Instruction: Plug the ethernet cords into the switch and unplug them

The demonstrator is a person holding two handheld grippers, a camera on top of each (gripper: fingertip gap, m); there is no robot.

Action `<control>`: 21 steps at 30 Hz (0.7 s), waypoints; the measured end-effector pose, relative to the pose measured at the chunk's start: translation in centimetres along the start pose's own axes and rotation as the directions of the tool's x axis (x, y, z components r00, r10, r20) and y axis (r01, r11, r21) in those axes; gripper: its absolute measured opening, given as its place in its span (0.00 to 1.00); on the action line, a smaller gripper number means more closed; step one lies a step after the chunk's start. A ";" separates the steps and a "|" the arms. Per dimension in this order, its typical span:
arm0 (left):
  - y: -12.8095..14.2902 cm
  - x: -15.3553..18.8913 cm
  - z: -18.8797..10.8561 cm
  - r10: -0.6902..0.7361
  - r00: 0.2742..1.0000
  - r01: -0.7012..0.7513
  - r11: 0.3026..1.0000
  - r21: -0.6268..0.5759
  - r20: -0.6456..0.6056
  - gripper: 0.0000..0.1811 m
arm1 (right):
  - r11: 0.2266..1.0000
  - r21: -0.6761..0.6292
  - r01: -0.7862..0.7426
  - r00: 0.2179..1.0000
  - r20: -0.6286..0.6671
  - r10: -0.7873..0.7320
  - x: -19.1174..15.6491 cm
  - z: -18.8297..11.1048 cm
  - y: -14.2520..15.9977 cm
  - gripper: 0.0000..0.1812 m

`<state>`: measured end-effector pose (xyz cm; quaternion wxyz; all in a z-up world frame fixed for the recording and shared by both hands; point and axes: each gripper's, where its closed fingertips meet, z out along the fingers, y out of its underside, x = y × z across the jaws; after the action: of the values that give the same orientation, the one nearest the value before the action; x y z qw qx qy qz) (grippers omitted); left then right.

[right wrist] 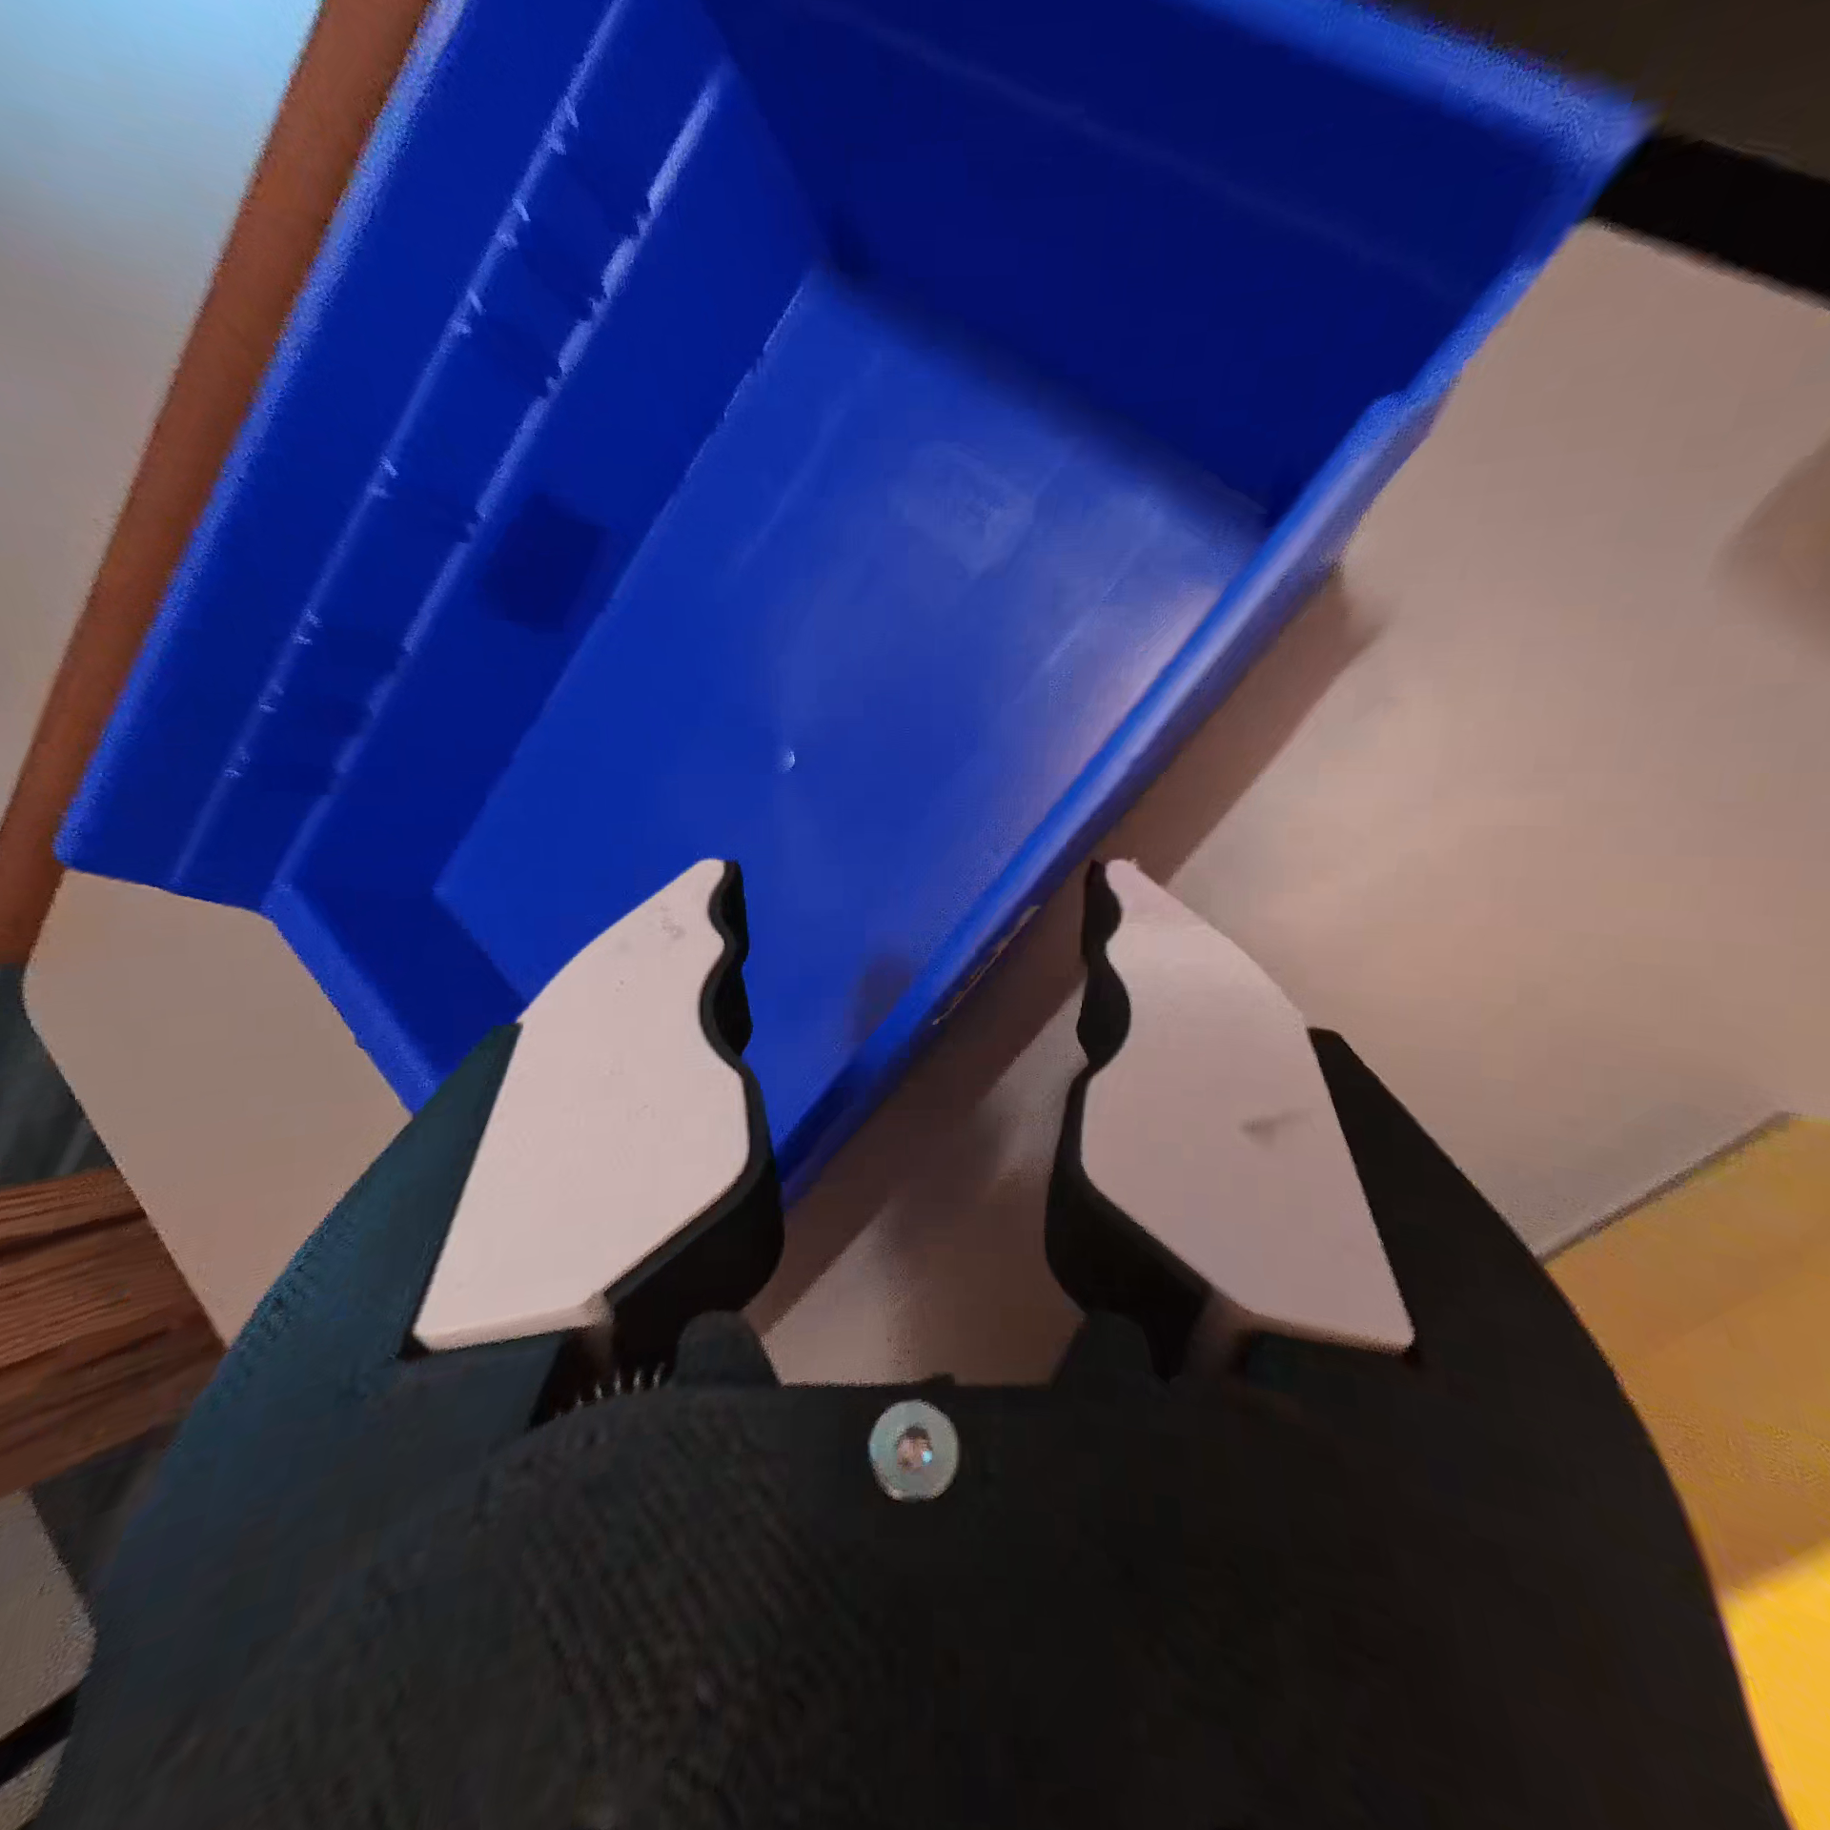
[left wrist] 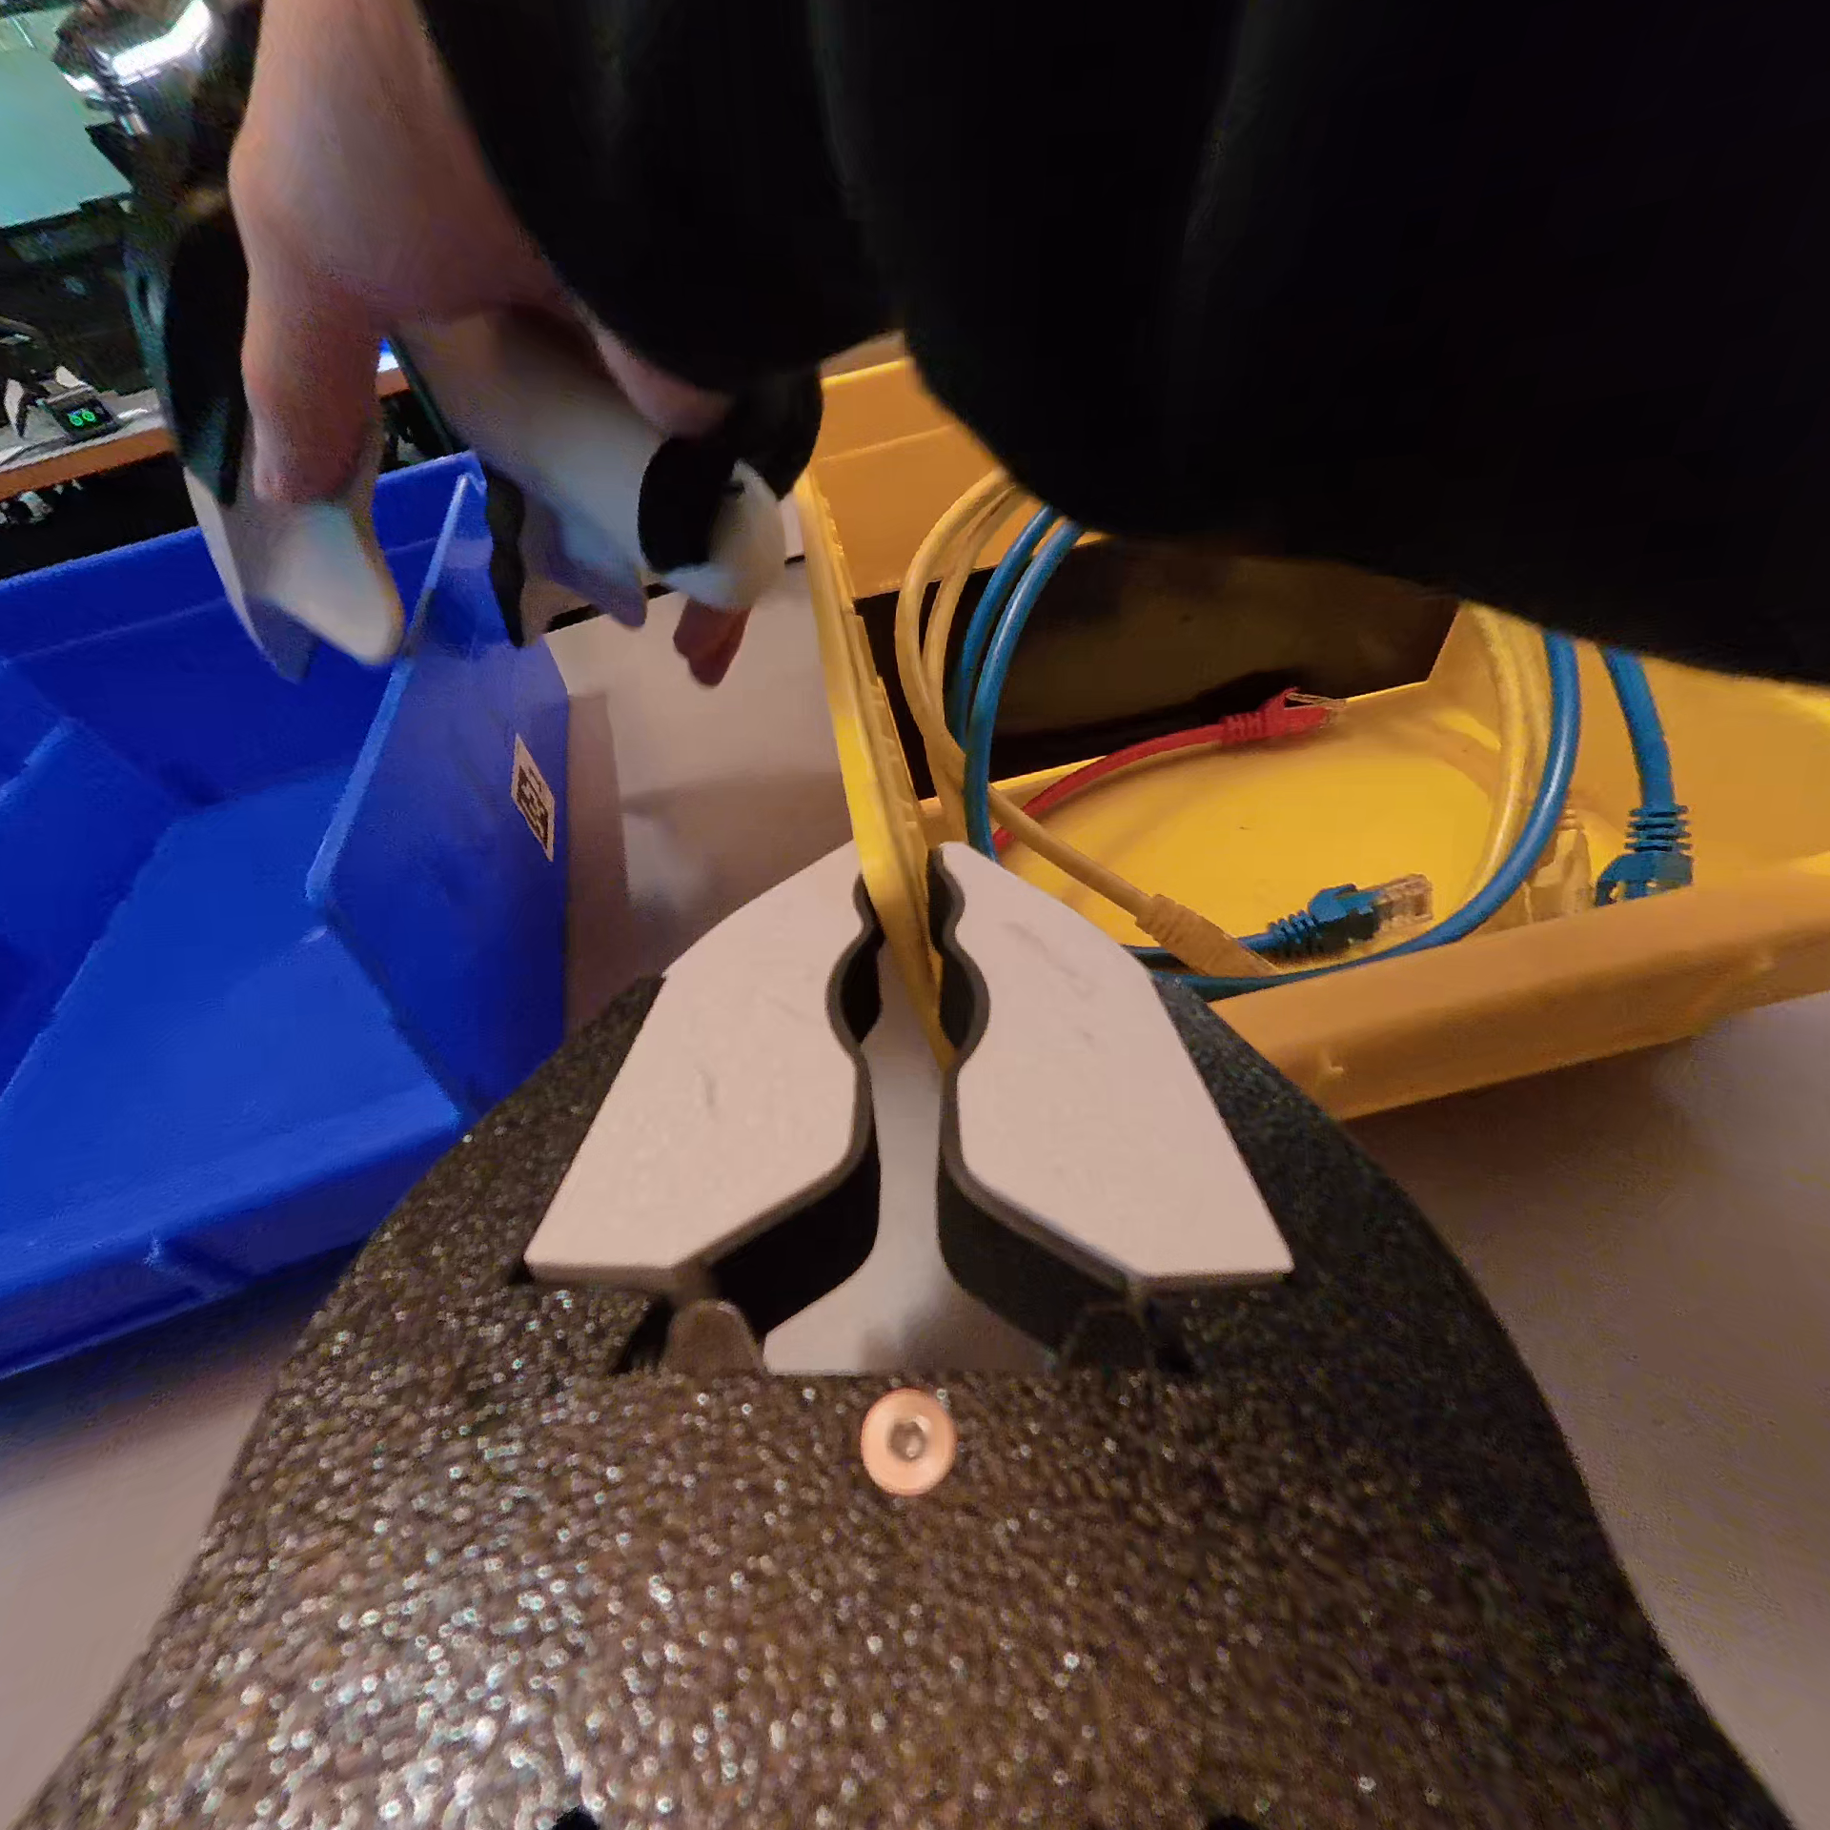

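The left gripper [left wrist: 903, 896], jaws pinching the near wall of the yellow plastic bin [left wrist: 1485, 1000], sits nearest the coiled blue, yellow and red ethernet cords [left wrist: 1000, 634], just ahead to its right. The right gripper [right wrist: 913, 871] hangs with jaws spread and empty over the blue plastic bin [right wrist: 1277, 584]; no switch shows.

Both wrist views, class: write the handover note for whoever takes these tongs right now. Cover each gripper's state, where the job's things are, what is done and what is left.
Left tongs: nearly shut on the yellow bin's wall, gripping its near corner edge.
Right tongs: open, holding nothing, above the blue bin, which shows nothing inside.
Cords: yellow, blue and red ethernet cords lie loose in the yellow bin, plugs free.
Switch: not identifiable in either view; a dark shape at the back of the yellow bin may be it.
Done: no cord plugged in that shows.
Left: find the switch, plug in each cord, then unplug them.
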<state>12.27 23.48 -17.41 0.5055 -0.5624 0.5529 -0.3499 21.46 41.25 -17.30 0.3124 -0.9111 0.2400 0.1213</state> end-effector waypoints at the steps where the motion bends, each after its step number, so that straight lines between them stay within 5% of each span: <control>1: 0.0 0.0 0.0 0.002 1.000 -0.002 1.000 0.000 -0.001 0.03 | 0.999 -0.038 0.000 1.000 0.013 0.001 -0.3 0.9 0.6 0.38; 6: 0.1 -0.6 0.0 0.018 1.000 -0.018 1.000 0.004 0.009 0.03 | 0.986 -0.164 0.008 0.999 -0.046 -0.016 0.2 4.8 3.5 0.38; 8: 0.1 -0.8 -0.1 0.020 1.000 -0.020 1.000 0.004 0.009 0.03 | 0.988 -0.151 -0.031 0.994 -0.107 0.015 1.1 5.0 3.1 0.22; 12: 0.3 -1.4 -0.2 0.017 1.000 -0.017 1.000 0.003 0.013 0.03 | 0.992 -0.127 0.017 0.999 -0.029 -0.021 0.4 3.8 1.7 0.20; 16: 0.4 -1.6 -0.3 0.019 1.000 -0.019 1.000 0.002 0.018 0.03 | 0.990 -0.027 0.141 0.989 -0.039 -0.142 0.5 -1.7 -2.2 0.20; 21: 0.5 -2.1 -0.4 0.018 1.000 -0.018 1.000 0.001 0.019 0.03 | 0.958 0.245 0.152 0.988 -0.071 -0.139 4.1 -14.4 -7.7 0.19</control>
<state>11.45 25.56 -17.44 0.5142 -0.5601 0.5531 -0.3405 29.90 36.02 -3.71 0.4261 -0.8827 0.1937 0.0428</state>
